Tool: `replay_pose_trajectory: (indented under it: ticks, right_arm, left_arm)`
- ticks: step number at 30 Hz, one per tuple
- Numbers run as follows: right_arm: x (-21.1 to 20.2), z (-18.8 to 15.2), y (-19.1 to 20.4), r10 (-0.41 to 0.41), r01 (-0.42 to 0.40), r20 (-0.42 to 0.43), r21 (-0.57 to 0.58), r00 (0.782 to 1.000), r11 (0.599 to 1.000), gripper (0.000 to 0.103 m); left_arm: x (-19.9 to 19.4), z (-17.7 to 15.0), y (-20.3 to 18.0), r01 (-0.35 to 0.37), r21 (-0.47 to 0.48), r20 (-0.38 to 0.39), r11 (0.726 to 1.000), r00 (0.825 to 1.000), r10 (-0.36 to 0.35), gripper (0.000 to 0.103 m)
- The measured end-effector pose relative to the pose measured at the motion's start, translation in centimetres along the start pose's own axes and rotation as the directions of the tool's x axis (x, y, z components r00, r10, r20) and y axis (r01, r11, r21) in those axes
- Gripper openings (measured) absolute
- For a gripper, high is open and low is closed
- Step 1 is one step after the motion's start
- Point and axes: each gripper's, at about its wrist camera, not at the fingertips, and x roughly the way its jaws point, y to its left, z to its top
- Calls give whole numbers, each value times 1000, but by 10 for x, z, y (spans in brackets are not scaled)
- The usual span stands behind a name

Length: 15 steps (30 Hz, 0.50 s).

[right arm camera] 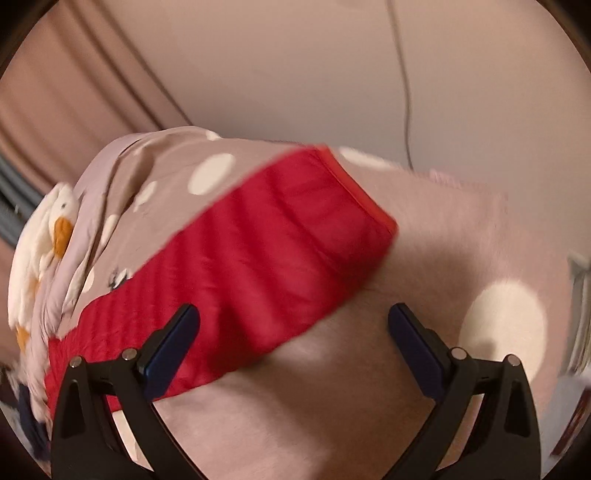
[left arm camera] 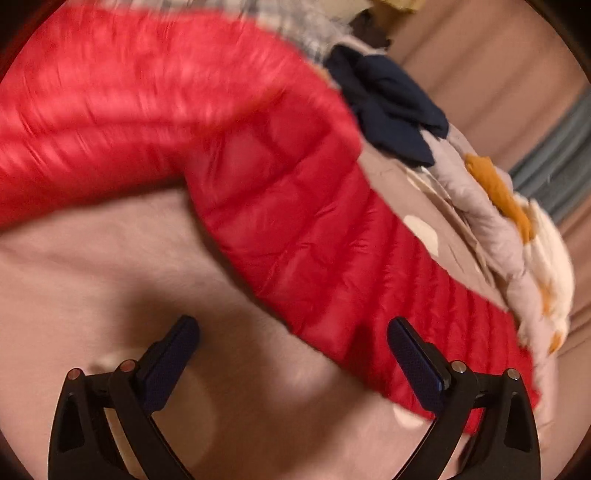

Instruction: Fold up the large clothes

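Observation:
A red quilted puffer jacket (left arm camera: 155, 122) lies on a pinkish bedcover (left arm camera: 92, 266) with white dots. In the left wrist view its body bulges across the top left and one sleeve (left arm camera: 325, 258) runs down to the right. My left gripper (left arm camera: 293, 332) is open just above the cover, its right finger over the sleeve's edge, holding nothing. In the right wrist view the red sleeve (right arm camera: 266, 251) stretches from lower left to its cuff at centre. My right gripper (right arm camera: 293, 321) is open, its left finger over the sleeve, the gap over bare bedcover (right arm camera: 443, 229).
A dark navy garment (left arm camera: 391, 107) and a checked grey cloth (left arm camera: 306, 33) lie beyond the jacket. A white plush duck with orange bill (right arm camera: 48, 236) sits on the crumpled dotted duvet (right arm camera: 166, 162). A cable (right arm camera: 406, 92) hangs on the wall.

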Motion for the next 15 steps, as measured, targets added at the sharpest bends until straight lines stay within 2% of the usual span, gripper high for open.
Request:
replay_pose_trajectory:
  ticks: [2,3,4,5,6,7,8,9,10,11,12,13,15]
  right_arm:
    - [-5,-5,4,17,-17,31,-9,999,1000,103]
    - [-5,-7,4,57,-58,29,12,998,998,103]
    - [-3,-10,0,116,-117,29,50,993,992,103]
    - [-4,-15,0,187,-190,31,95,982,977,103]
    - [-2,-20,2,270,-271,28,137,962,953,103]
    - [-1,-23,3,325,-325,27,160,945,932,103]
    - [0,-26,8,361,-361,30,171,932,917,101]
    - [4,-26,15,381,-381,31,175,924,908,86]
    - [9,-27,21,380,-377,21,179,925,909,72]
    - [14,-28,24,361,-356,8,180,933,917,39]
    - [23,-28,27,317,-309,-20,173,948,935,13]
    - [28,-28,27,289,-280,-32,170,957,945,9]
    - [23,-26,23,285,-281,2,168,959,945,9]
  left_arm:
    - [2,8,-1,51,-19,61,999,997,-50,98]
    - [7,13,-2,108,-17,27,994,994,-108,94]
    - [12,18,-5,138,-10,-15,990,990,-138,84]
    - [12,20,-8,131,-1,-11,991,991,-131,70]
    - [13,22,-9,112,-11,-5,994,994,-112,61]
    - [13,23,-7,85,-44,-4,995,996,-85,40]
    - [11,23,-4,68,-87,4,994,998,-68,25]
    - [9,23,1,65,-123,10,990,998,-64,21]
    - [7,22,4,65,-139,13,988,998,-64,17]
    - [4,22,6,65,-142,19,988,998,-63,13]
    - [0,19,6,53,-131,24,990,998,-51,12]
    - [-7,16,6,33,-105,32,994,999,-29,11]
    - [-16,12,10,6,-73,58,997,998,-2,9]
